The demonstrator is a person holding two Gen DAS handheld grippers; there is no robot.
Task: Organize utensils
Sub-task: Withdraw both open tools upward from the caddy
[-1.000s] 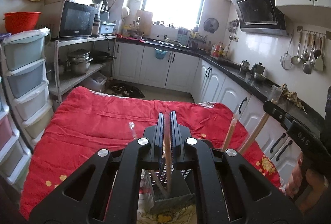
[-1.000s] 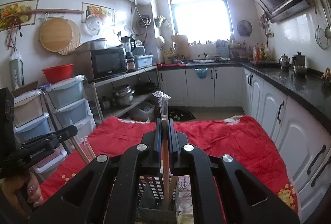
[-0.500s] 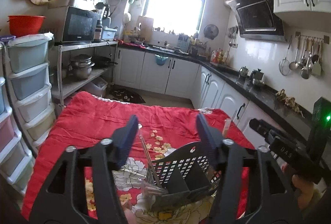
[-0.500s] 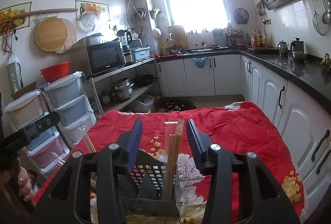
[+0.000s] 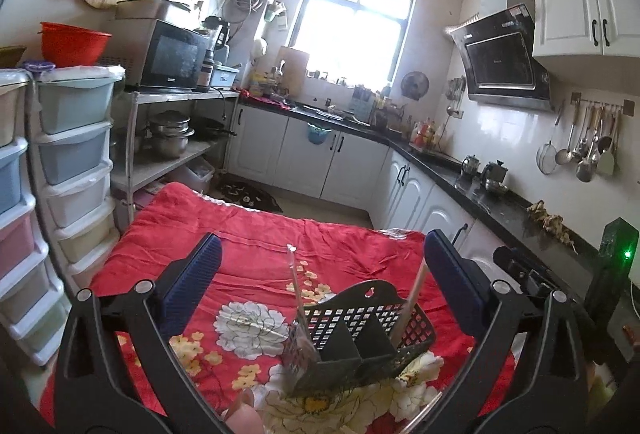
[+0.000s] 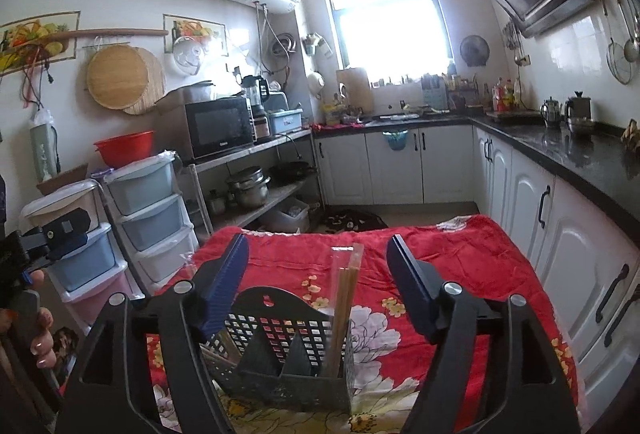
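A black perforated utensil caddy (image 5: 360, 330) (image 6: 280, 350) stands on the red flowered cloth (image 5: 248, 234). My left gripper (image 5: 322, 240) is opening wide, just short of the caddy, with nothing pressed between its fingers. A plastic-wrapped chopstick pair (image 5: 295, 286) leans in the caddy's left compartment, free of the pads. My right gripper (image 6: 317, 244) is opening too. Brown chopsticks in a clear sleeve (image 6: 345, 290) stand in the caddy's right compartment, untouched. That same pair (image 5: 412, 294) shows in the left wrist view.
White cabinets under a black counter (image 6: 560, 153) run along the right. Stacked plastic drawers (image 5: 72, 161) and a metal shelf with pots (image 5: 168, 137) line the left. The left gripper (image 6: 60, 234) and a hand (image 6: 40, 334) appear in the right wrist view's left edge.
Both grippers were shut on wrapped chopsticks a second ago; now both stand open and drawn back. The chopsticks stay standing in the caddy.
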